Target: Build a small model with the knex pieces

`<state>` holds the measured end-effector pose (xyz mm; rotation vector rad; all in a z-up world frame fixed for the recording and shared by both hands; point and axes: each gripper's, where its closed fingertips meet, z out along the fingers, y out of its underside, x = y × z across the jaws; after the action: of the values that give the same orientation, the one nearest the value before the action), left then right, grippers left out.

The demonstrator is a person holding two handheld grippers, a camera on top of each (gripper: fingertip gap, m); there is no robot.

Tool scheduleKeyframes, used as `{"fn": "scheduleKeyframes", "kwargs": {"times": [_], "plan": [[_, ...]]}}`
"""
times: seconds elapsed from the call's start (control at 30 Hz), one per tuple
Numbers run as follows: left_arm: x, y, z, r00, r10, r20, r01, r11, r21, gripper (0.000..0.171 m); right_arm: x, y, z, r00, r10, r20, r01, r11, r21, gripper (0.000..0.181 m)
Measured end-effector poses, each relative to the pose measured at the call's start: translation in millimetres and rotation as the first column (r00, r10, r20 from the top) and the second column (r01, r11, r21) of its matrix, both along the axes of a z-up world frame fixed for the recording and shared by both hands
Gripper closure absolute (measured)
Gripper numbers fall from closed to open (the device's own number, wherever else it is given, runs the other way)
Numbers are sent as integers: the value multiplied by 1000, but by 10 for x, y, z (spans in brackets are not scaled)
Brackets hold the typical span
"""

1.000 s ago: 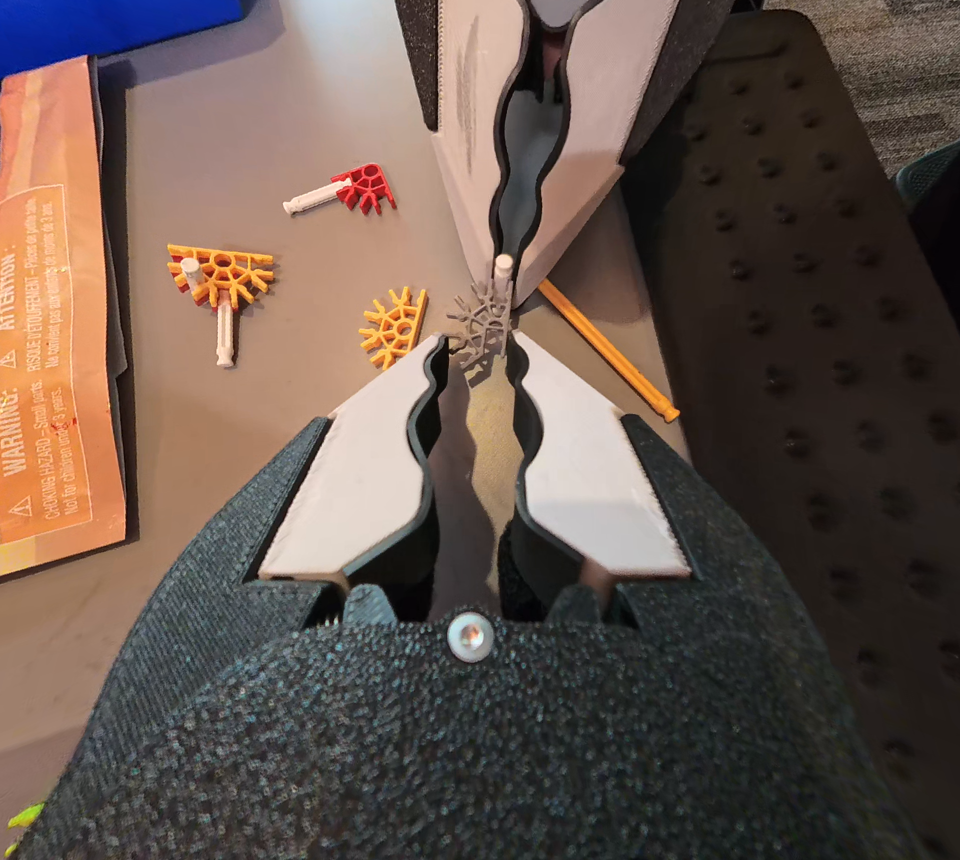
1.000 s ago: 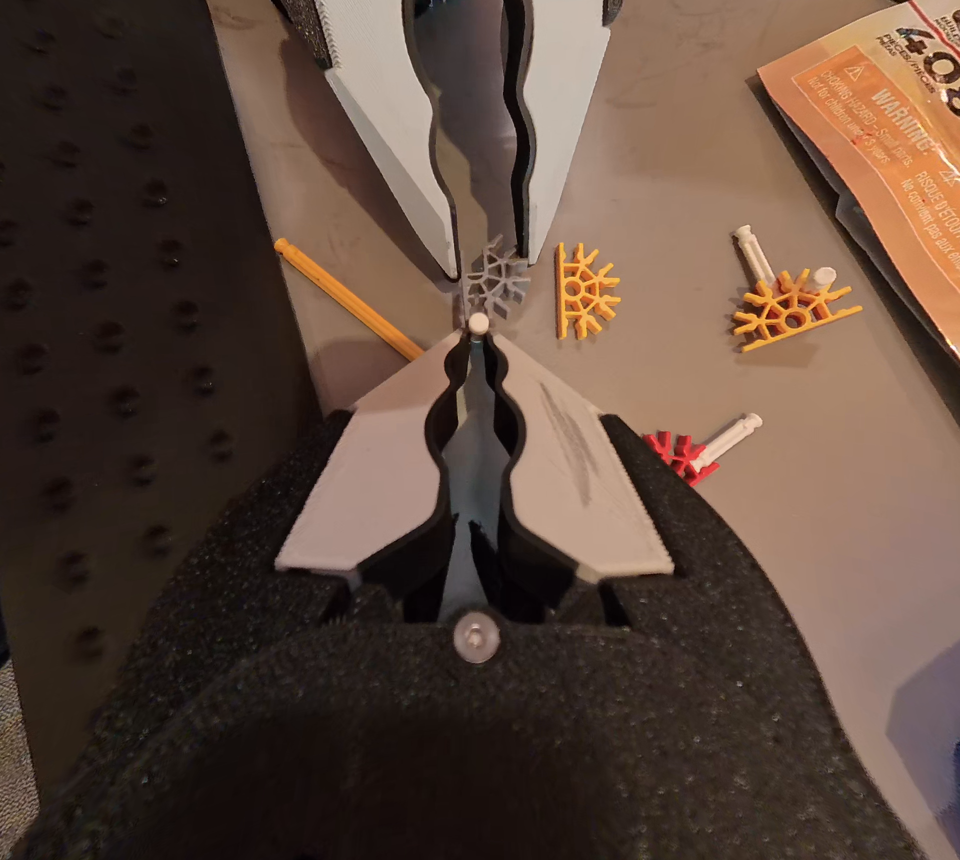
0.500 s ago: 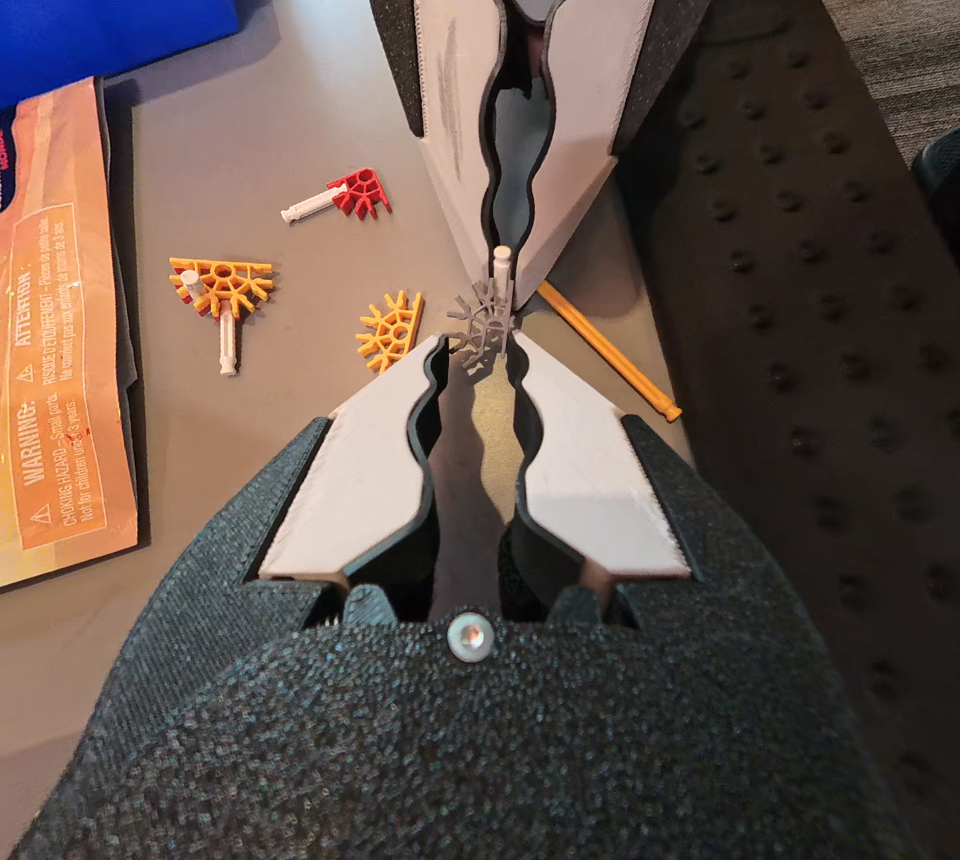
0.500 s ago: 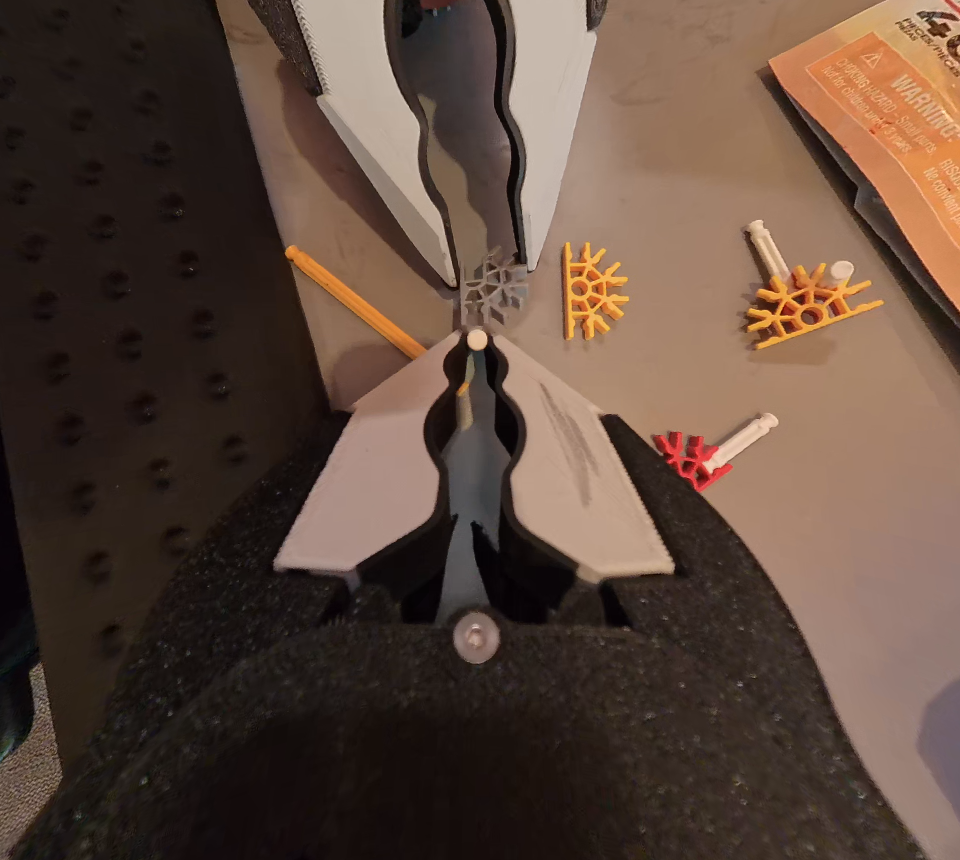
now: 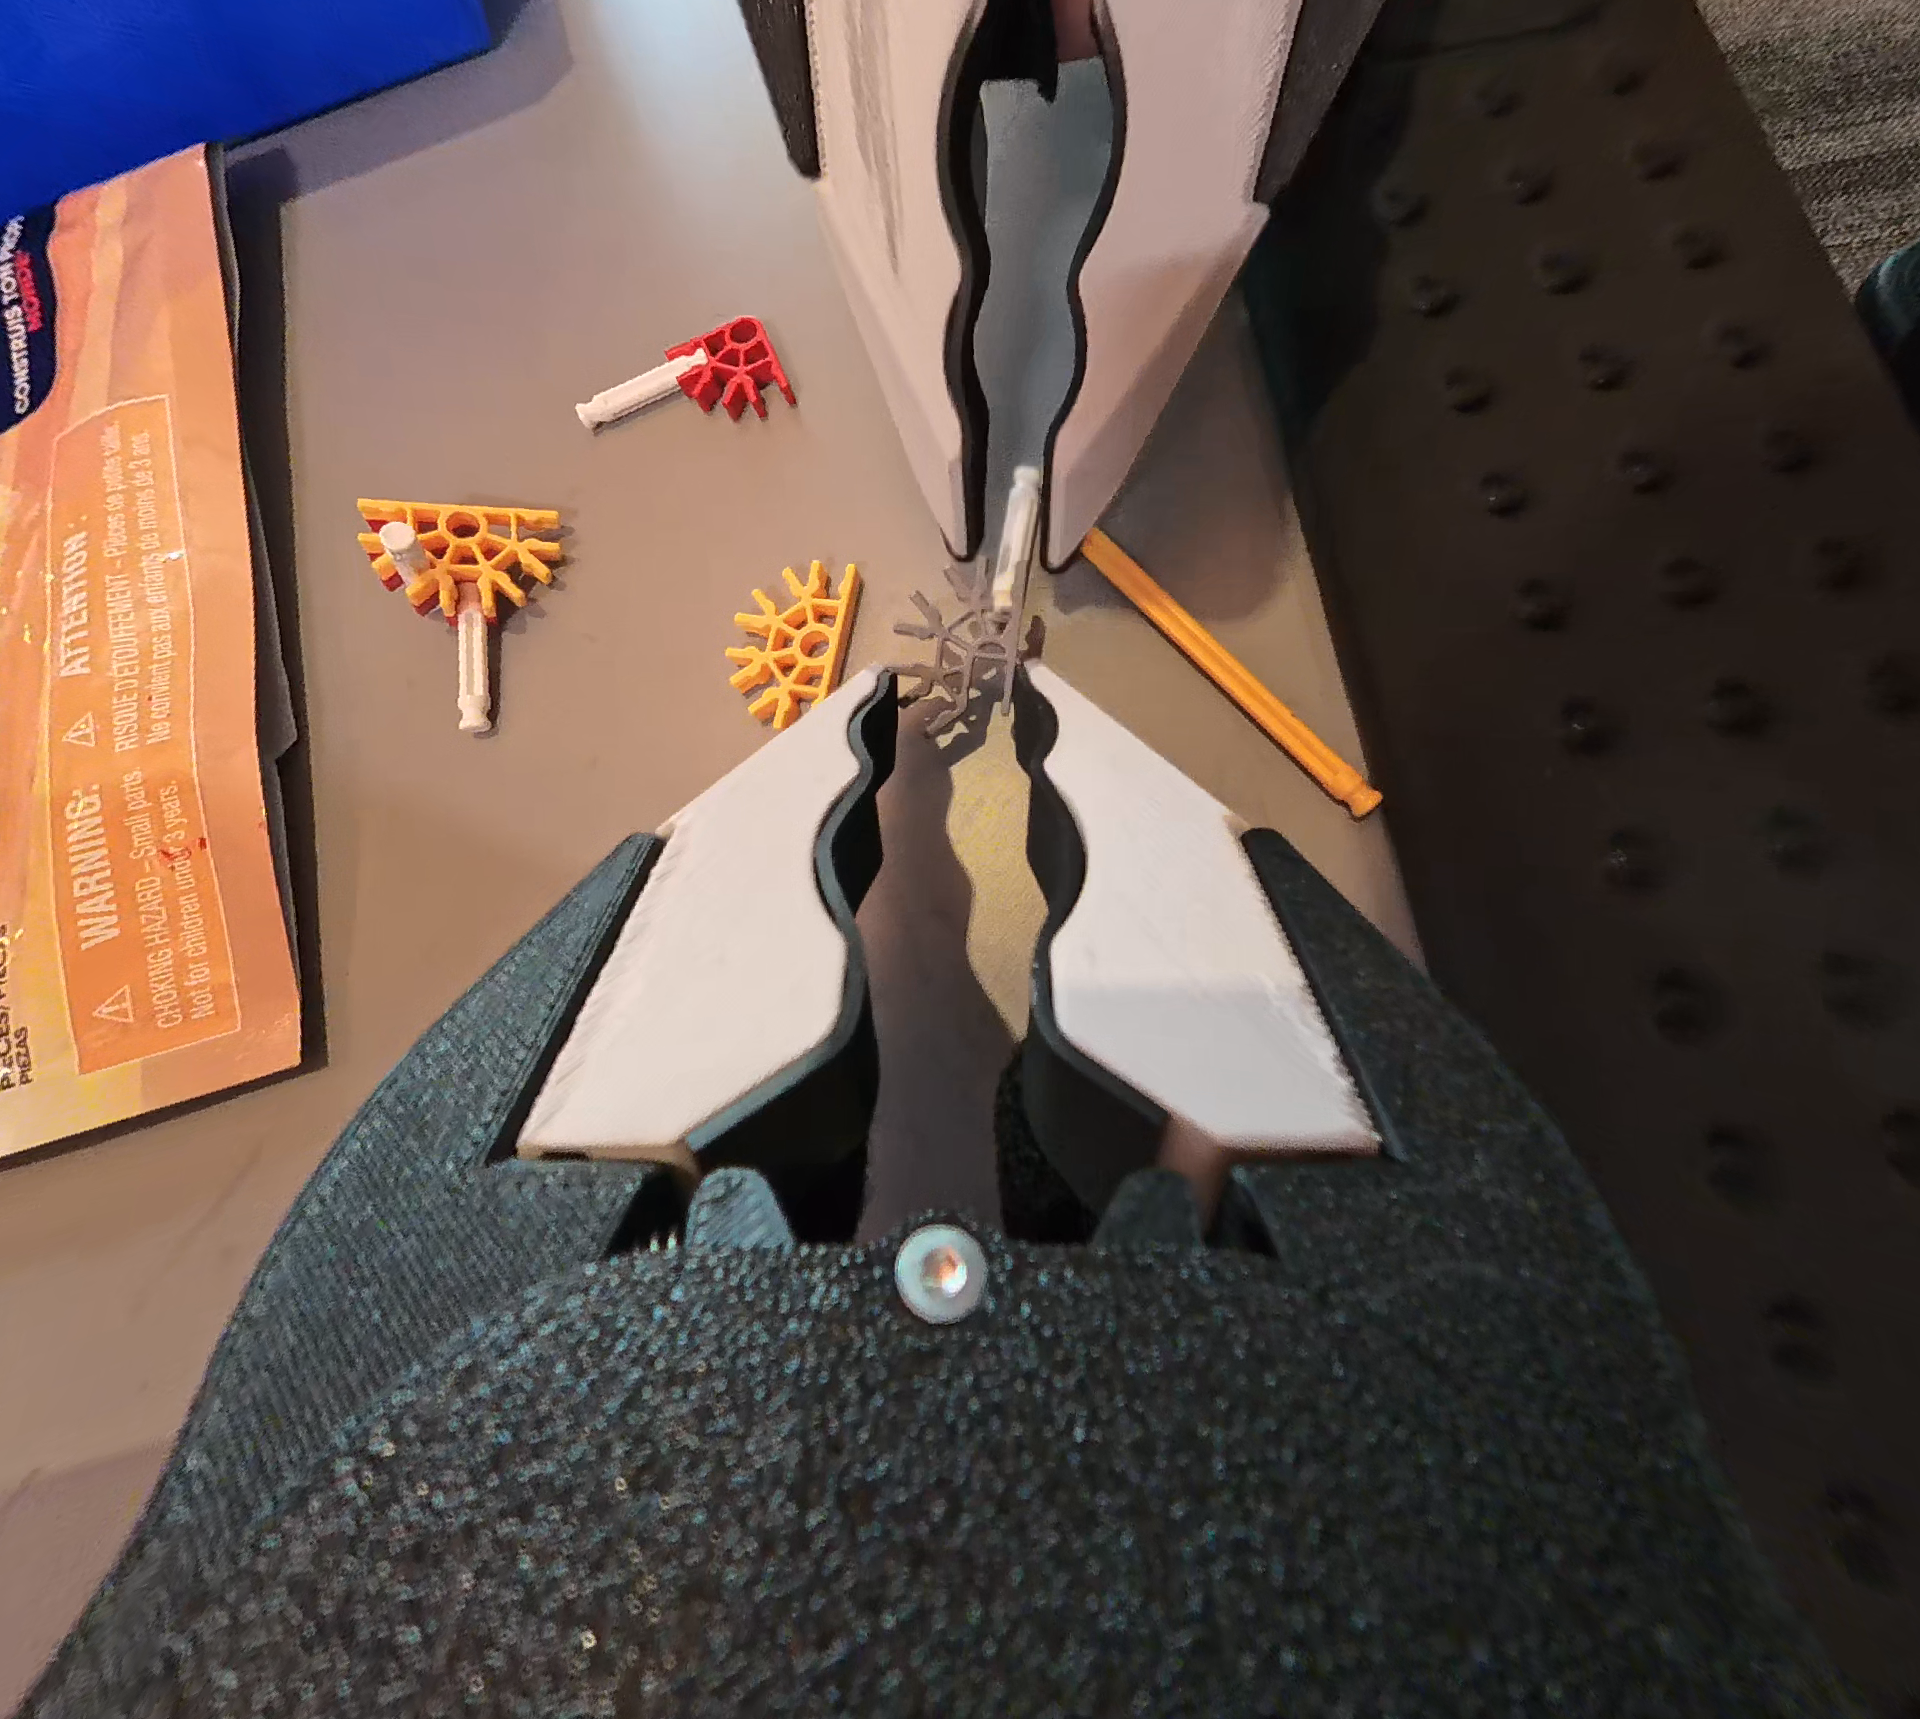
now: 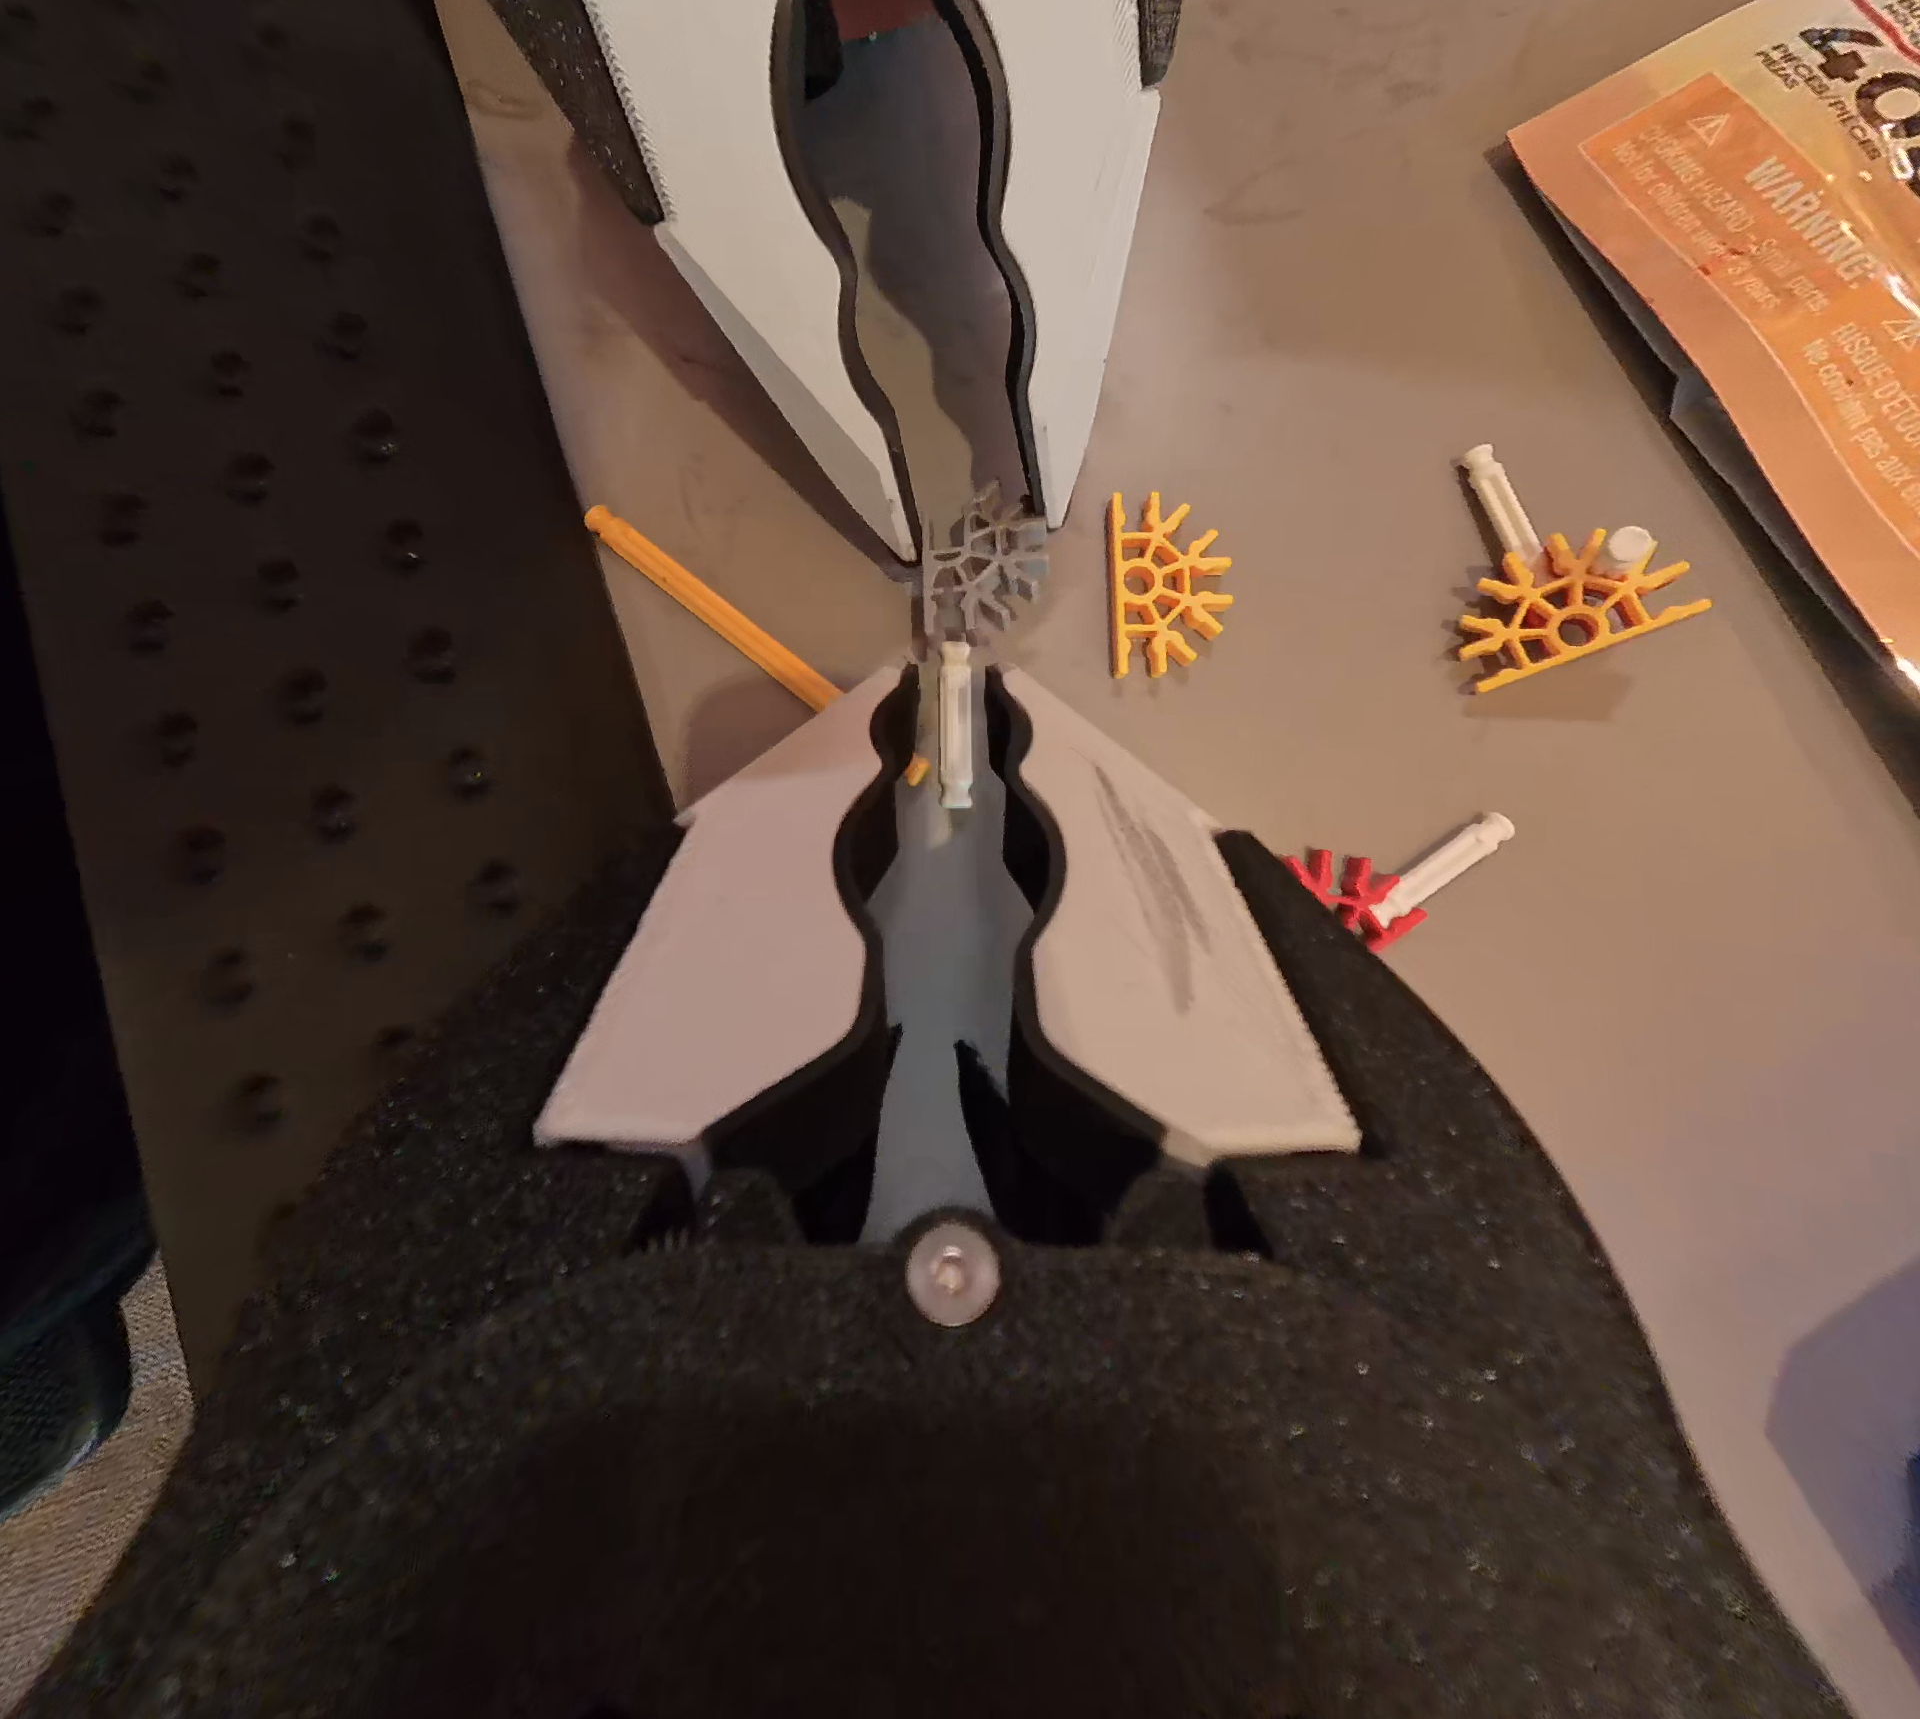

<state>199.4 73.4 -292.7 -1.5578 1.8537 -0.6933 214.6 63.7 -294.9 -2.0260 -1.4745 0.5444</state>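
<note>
A grey snowflake-shaped connector [image 5: 966, 651] hangs above the worktop [image 5: 499, 235], pinched at its edge by the left gripper [image 5: 961, 682], whose fingers are drawn close on it. Facing it tip to tip, the right gripper [image 6: 951, 713] is pressed onto a short white rod [image 6: 954, 724], whose far end touches the connector's rim; whether it sits in a slot cannot be told. So both parts are lifted and brought together, the joint unconfirmed. Just beside lies a loose yellow half-round connector [image 5: 795, 646], with a long orange rod [image 5: 1226, 672] on the other side. Farther off lie a yellow-and-red connector stack with white rods [image 5: 462, 573], a red connector with a white rod [image 5: 696, 386] and an orange printed bag [image 5: 114, 630].
</note>
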Motion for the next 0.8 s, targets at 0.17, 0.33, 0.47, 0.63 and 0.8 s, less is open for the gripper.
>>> {"fn": "scheduleKeyframes", "kwargs": {"times": [0.17,0.33,0.47,0.63,0.8], "plan": [[-20,13,-8,1000,7,-8,-7,1000,-4,150,122,21,24,995,-12,95,6,997,72,169],[-74,23,-16,1000,20,-20,-20,1000,-7,150,189,-41,-68,989,-34,147,33,999,8,177],[-93,23,-13,999,31,-12,-32,999,-9,150,117,-41,-59,991,-66,113,65,998,14,177],[-56,78,-52,999,36,-31,-35,999,38,150,-120,-270,354,999,-3,-34,4,1000,26,175],[-107,74,-14,999,35,-9,-35,999,12,150,-25,-84,488,999,43,5,-44,985,164,163]]}}
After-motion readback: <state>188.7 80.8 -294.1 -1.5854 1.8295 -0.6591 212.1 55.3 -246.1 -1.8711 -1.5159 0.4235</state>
